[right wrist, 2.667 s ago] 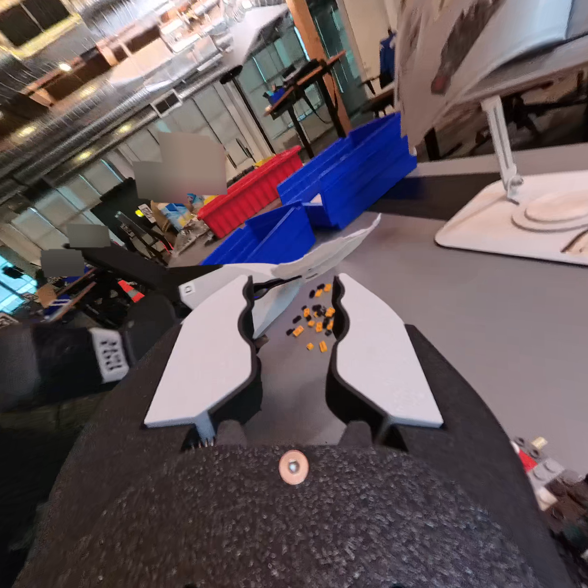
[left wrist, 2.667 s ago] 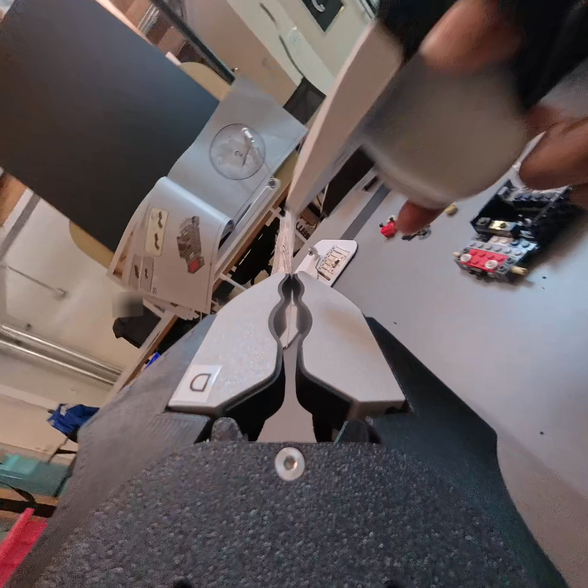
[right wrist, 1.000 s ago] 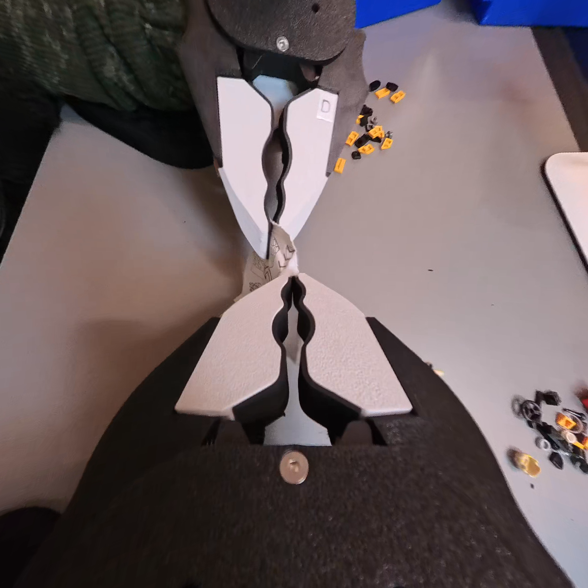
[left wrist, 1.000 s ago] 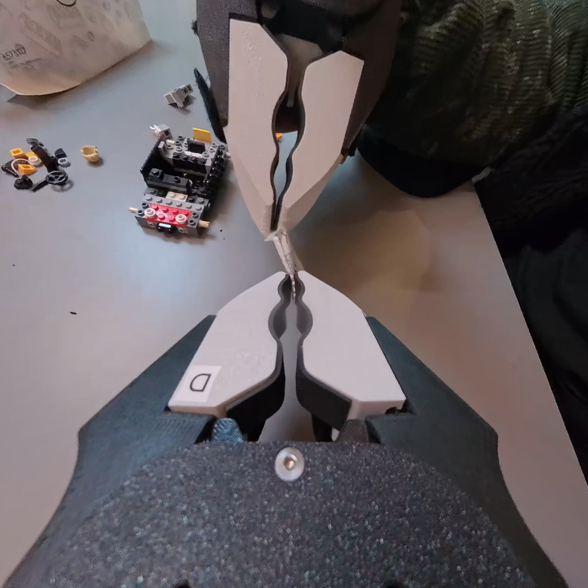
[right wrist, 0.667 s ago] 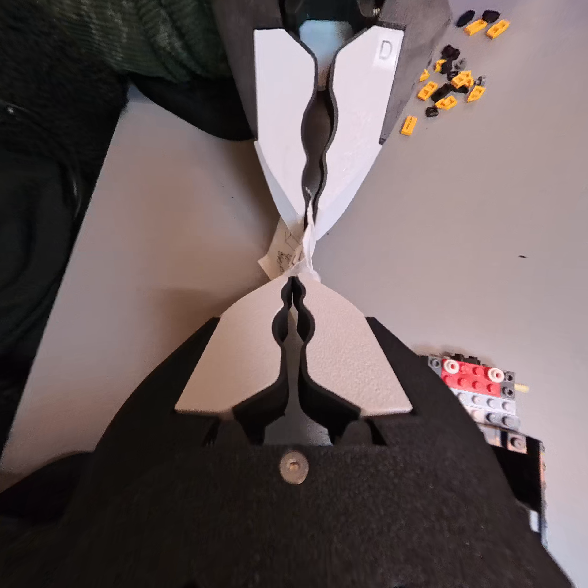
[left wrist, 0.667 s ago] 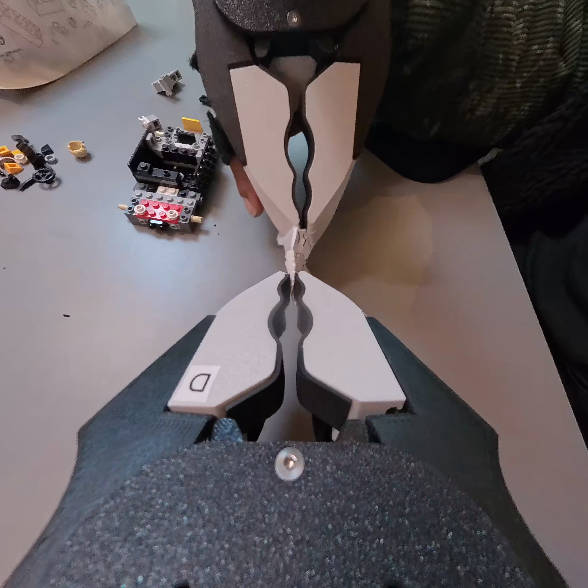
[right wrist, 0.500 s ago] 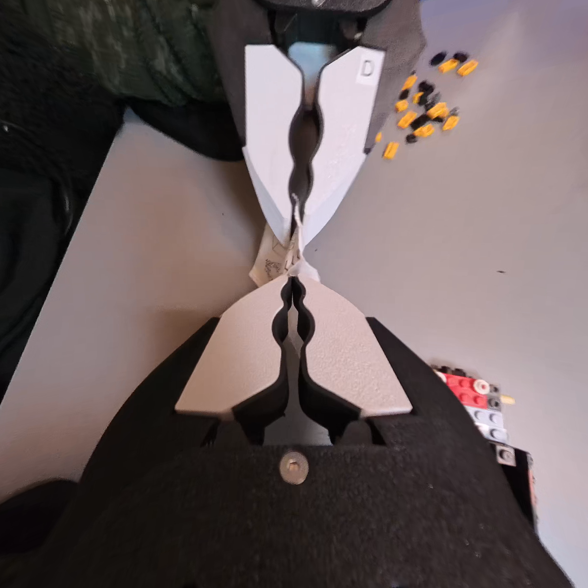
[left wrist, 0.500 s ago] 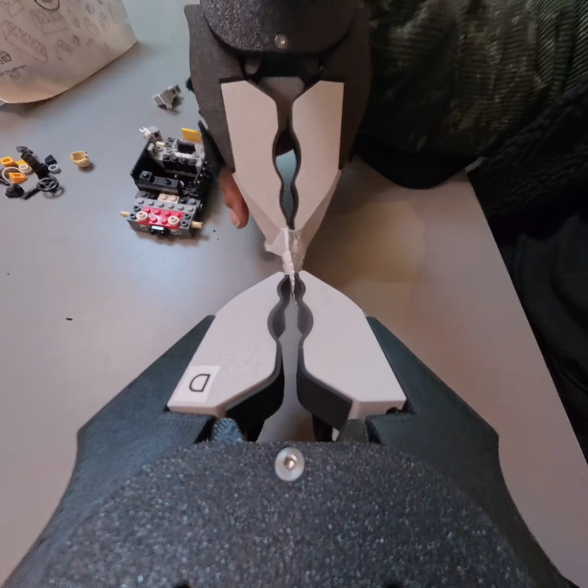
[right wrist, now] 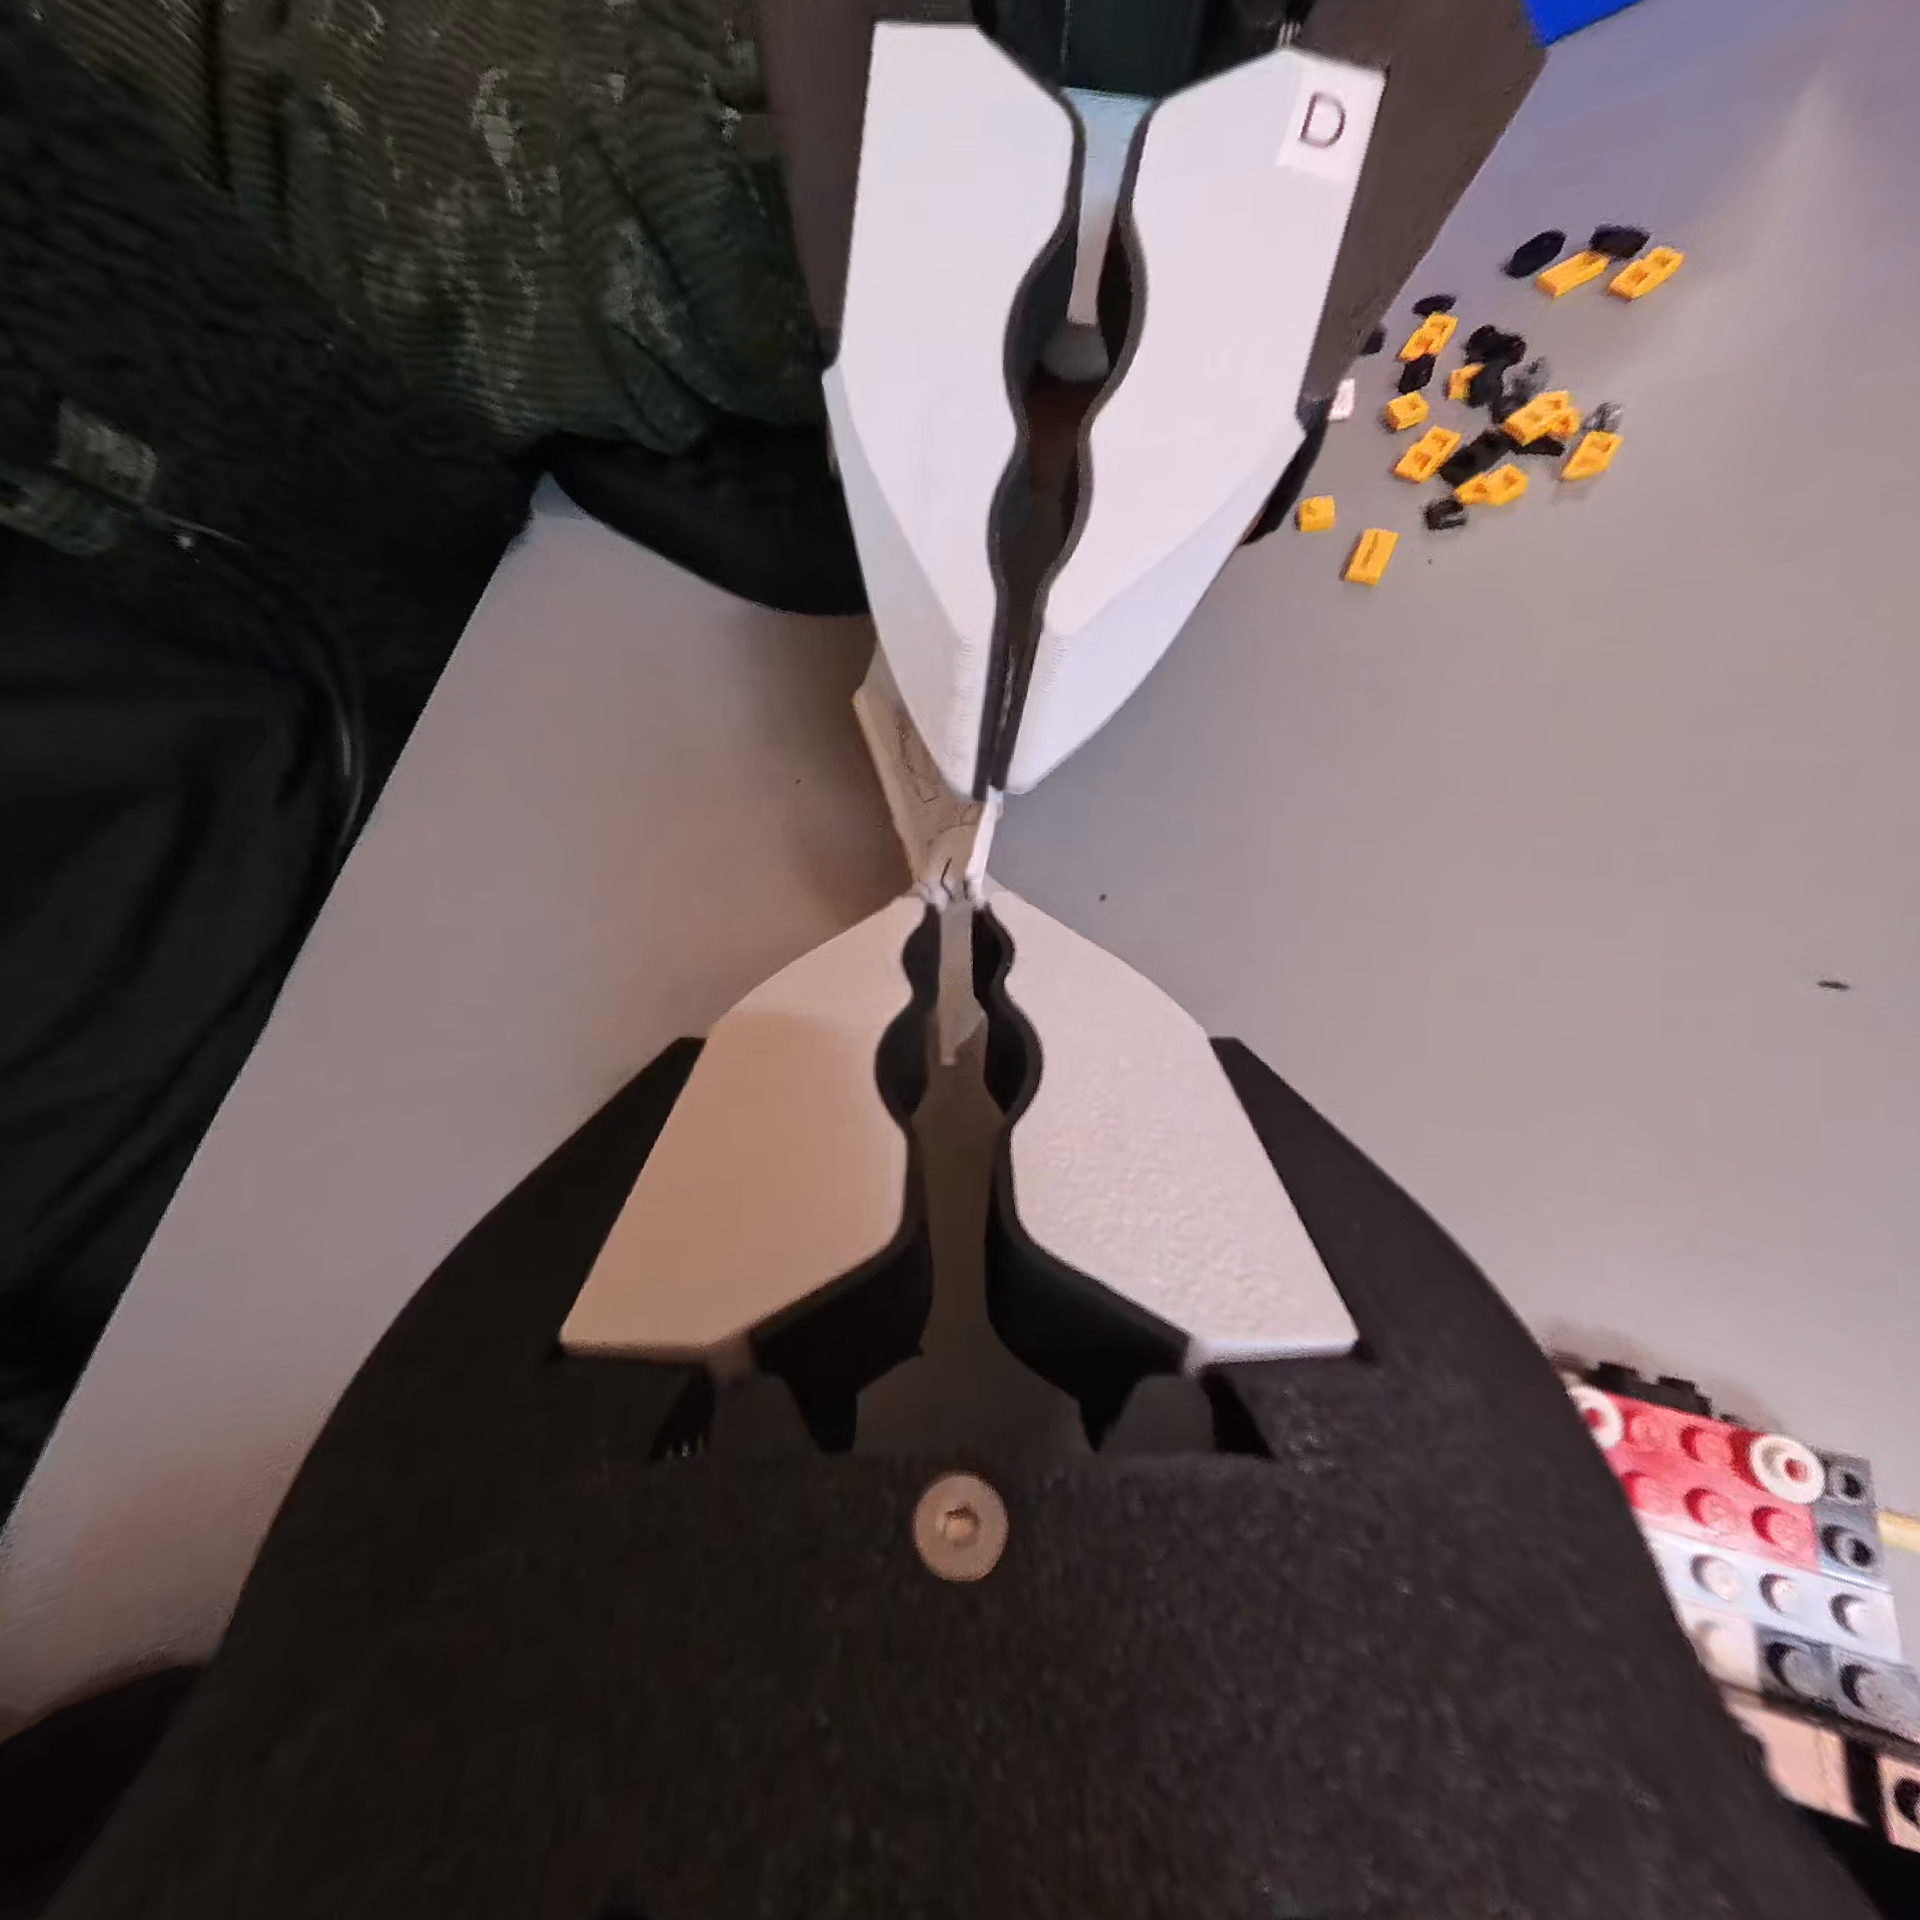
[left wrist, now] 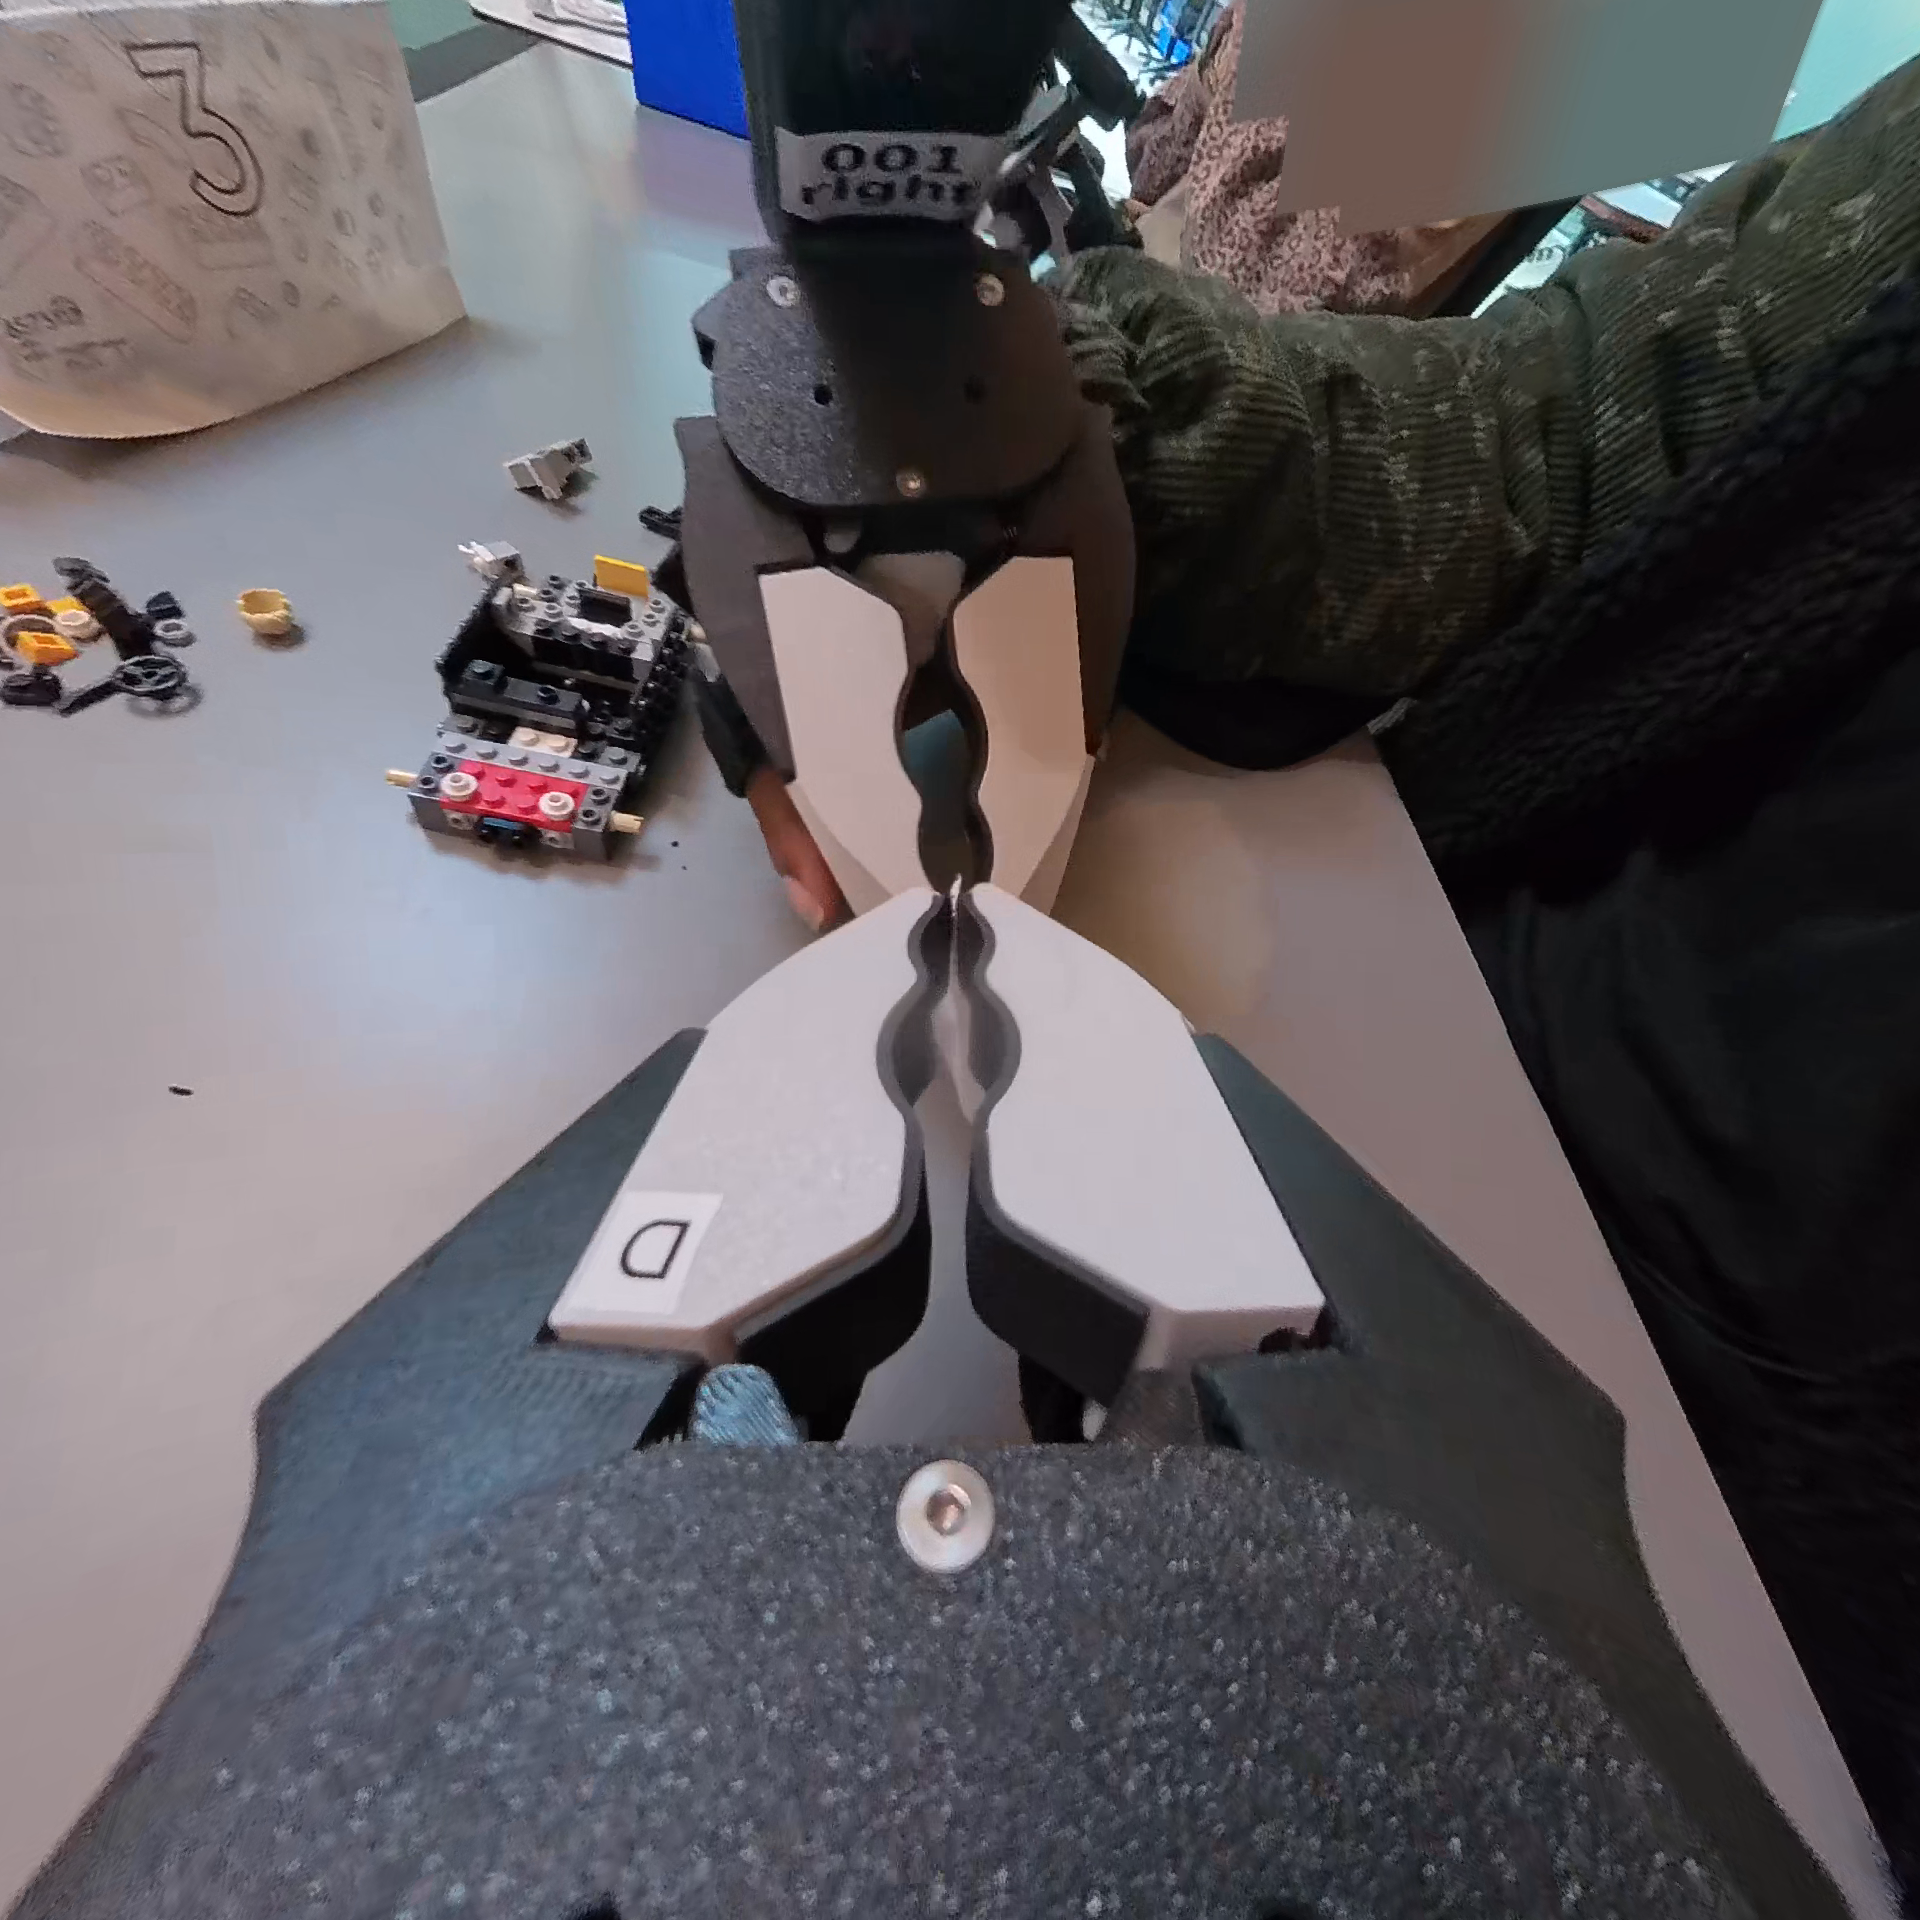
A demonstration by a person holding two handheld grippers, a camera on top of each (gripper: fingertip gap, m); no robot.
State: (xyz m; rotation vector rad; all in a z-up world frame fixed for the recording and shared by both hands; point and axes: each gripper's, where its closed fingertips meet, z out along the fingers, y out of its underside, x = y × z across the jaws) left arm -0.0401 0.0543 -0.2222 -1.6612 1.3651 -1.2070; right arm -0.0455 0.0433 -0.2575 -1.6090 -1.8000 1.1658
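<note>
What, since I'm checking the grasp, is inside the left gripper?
A white paper scrap, pinched at the shut left gripper's tips, running to the right gripper. The fingers hide how deep it reaches.

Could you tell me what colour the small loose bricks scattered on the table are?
The loose bricks are orange and black, clearest in the right wrist view.

Two grippers tip to tip above table [left wrist: 260, 1039], paper scrap [right wrist: 940, 842] between them. Brick model [left wrist: 551, 717] left of right gripper [left wrist: 951, 883]; loose small parts [left wrist: 94, 644] further left, paper bag [left wrist: 197, 208] behind those
</note>
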